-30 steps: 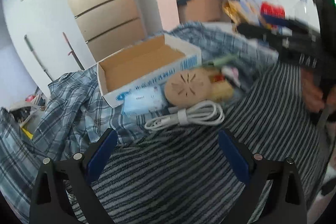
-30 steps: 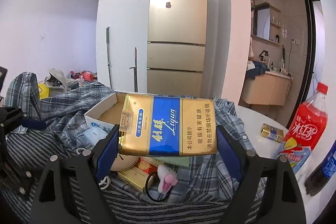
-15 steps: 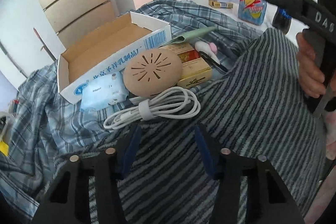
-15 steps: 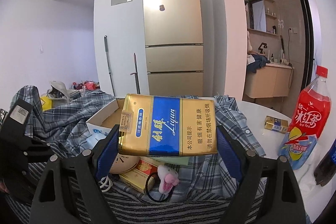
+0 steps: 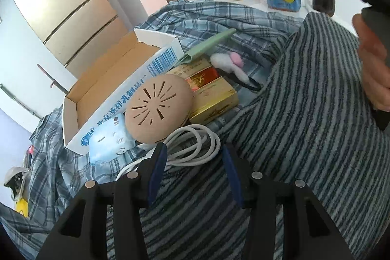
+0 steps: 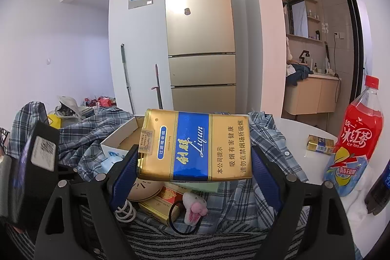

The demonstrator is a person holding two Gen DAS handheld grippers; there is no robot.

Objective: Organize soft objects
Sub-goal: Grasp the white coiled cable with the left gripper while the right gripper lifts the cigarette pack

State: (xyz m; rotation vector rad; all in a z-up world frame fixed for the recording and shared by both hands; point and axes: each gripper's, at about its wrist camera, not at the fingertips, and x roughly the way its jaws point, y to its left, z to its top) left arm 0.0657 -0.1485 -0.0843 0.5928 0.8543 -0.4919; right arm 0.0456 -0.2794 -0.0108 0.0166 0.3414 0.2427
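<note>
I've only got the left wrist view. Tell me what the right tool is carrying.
Observer: The right tool is shut on a gold and blue cigarette pack, gripped by its two ends.
Operator: Give me its attitude.
Observer: Its broad printed face is toward the camera, lying sideways and slightly tilted.
Operator: Now report the top of that drink bottle.
Observer: The ice tea bottle has a red cap in place.
</note>
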